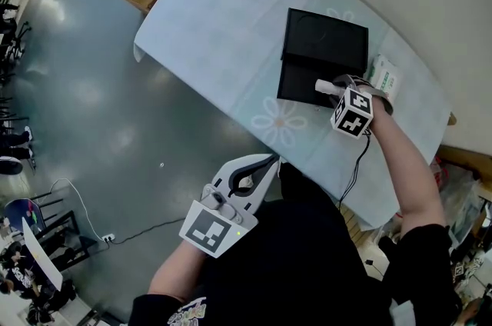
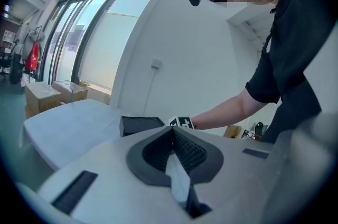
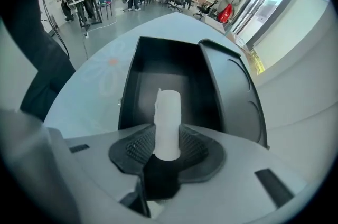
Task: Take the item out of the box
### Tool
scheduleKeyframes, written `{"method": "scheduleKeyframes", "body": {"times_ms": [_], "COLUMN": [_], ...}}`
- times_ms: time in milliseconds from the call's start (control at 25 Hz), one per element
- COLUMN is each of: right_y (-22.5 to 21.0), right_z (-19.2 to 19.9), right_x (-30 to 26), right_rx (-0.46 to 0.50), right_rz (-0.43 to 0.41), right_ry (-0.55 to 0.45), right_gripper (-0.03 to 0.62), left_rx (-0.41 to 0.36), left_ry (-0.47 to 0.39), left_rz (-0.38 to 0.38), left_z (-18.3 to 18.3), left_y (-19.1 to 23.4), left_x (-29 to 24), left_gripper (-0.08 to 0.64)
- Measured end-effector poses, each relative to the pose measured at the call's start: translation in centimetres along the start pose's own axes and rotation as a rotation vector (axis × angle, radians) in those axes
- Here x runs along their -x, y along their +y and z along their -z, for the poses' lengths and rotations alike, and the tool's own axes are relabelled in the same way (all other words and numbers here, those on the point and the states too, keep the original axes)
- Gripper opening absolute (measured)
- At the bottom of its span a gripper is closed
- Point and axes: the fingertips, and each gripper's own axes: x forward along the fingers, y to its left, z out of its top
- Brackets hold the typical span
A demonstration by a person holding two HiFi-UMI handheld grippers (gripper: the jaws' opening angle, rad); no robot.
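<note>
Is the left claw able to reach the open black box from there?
Probably yes. The left claw hangs off the table edge, with only pale blue tablecloth between it and the open black box. The right claw, gripping a white tube, is at its far edge.

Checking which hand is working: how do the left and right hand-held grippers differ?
The right hand-held gripper grips a white tube; the left hand-held gripper is shut, empty. The right is over the open black box; the left is off the table. Both carry marker cubes.
</note>
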Motion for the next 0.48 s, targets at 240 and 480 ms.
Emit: {"method": "scheduleKeyframes", "body": {"times_ms": [240,480], "right_y": [-0.4,-0.1], "right_z": [-1.6,-2.9], "right_x": [3.2,7.4], "right_rx": [-0.167,-0.310], "right_rz": [0.049,0.122], "right_ry": [-0.102,-0.204], "right_gripper": [0.137,0.137], "left_rx": [-0.032,-0.072], "left_ry": [-0.011,-0.031], "left_rz": [0.023,0.056], "left_z": [-0.5,-1.2], "left_y": [-1.1,-2.6], "left_x": [1.4,3.2], "left_gripper": [0.009,0.008]}}
